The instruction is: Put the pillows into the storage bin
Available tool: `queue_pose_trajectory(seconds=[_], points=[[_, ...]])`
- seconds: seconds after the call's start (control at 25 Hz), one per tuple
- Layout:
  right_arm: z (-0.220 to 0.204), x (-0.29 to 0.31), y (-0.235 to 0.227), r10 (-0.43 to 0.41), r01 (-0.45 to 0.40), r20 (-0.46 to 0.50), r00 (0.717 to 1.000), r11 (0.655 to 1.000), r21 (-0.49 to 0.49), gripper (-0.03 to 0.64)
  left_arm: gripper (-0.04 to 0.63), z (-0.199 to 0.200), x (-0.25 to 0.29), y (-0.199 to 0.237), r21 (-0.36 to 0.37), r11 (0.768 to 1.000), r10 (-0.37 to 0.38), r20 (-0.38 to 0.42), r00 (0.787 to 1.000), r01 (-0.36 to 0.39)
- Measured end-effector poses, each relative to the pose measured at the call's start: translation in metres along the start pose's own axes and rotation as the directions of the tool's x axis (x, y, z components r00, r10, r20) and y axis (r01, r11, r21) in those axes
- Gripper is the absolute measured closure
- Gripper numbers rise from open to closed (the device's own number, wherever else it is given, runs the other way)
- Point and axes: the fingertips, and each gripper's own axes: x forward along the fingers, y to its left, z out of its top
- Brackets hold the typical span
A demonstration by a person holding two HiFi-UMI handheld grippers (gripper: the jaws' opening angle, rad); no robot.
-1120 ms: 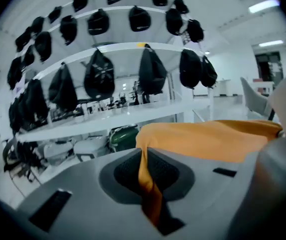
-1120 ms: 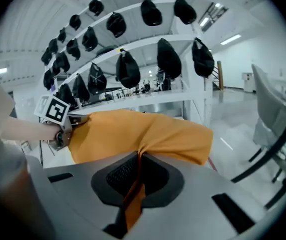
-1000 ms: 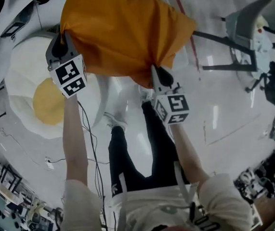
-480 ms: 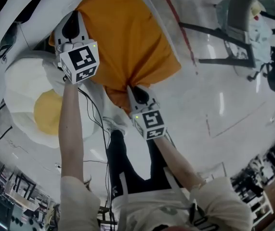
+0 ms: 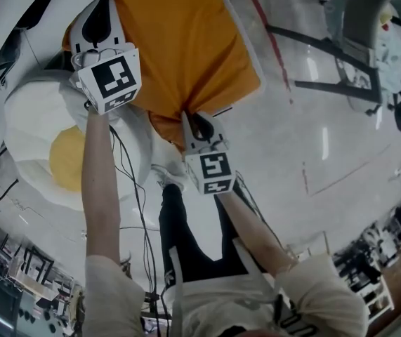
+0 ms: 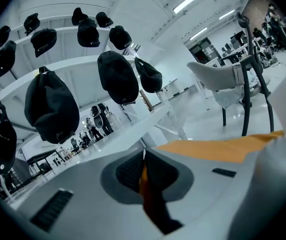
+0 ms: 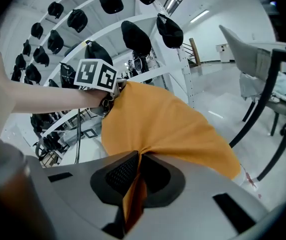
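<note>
Since a second ago the orange pillow (image 5: 193, 55) has swung away from me. It's stretched between the left gripper (image 5: 100, 16) and right gripper (image 5: 192, 123), each clamped on a corner, past the egg pillow (image 5: 45, 146). I'd keep both pinches tight and lower evenly.

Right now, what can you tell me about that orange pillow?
The orange pillow is a plain, soft cloth cushion, roughly square and lightly wrinkled. It is held up in the air, stretched between two corners. The left gripper has its jaws shut on one corner, and the right gripper has its jaws shut on another, where the cloth bunches into folds.
</note>
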Motion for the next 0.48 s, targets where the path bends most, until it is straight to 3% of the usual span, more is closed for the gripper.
queue_pose_trajectory(seconds=[0.08, 0.12, 0.16, 0.24, 0.28, 0.36, 0.48], points=[[0.001, 0.004, -0.006, -0.047, 0.047, 0.012, 0.999, 0.999, 0.011, 0.6, 0.578, 0.008, 0.0, 0.006, -0.024, 0.999, 0.037, 0.056, 0.998, -0.035], [0.0, 0.008, -0.011, -0.078, 0.077, 0.019, 0.997, 0.997, 0.016, 0.6, 0.589, 0.013, -0.002, 0.012, -0.092, 0.994, 0.067, 0.09, 0.994, -0.059], [-0.002, 0.014, -0.016, -0.115, 0.115, 0.018, 0.993, 0.993, 0.027, 0.592, 0.589, 0.014, -0.003, 0.018, -0.207, 0.976, 0.094, 0.106, 0.99, -0.071], [-0.012, 0.038, -0.028, -0.185, 0.188, -0.047, 0.982, 0.98, 0.07, 0.533, 0.588, 0.005, 0.0, 0.023, -0.445, 0.892, 0.119, 0.076, 0.99, -0.073], [-0.018, 0.053, -0.031, -0.196, 0.206, -0.109, 0.974, 0.975, 0.088, 0.492, 0.588, -0.001, 0.001, 0.018, -0.499, 0.863, 0.118, 0.043, 0.992, -0.081], [-0.017, 0.073, -0.029, -0.185, 0.202, -0.178, 0.967, 0.976, 0.085, 0.328, 0.586, -0.013, -0.003, 0.0, -0.504, 0.859, 0.096, -0.009, 0.995, -0.087], [0.016, 0.079, -0.029, -0.222, 0.222, -0.051, 0.974, 0.975, -0.011, 0.319, 0.586, -0.028, -0.02, -0.025, -0.487, 0.871, 0.046, -0.035, 0.998, -0.057]])
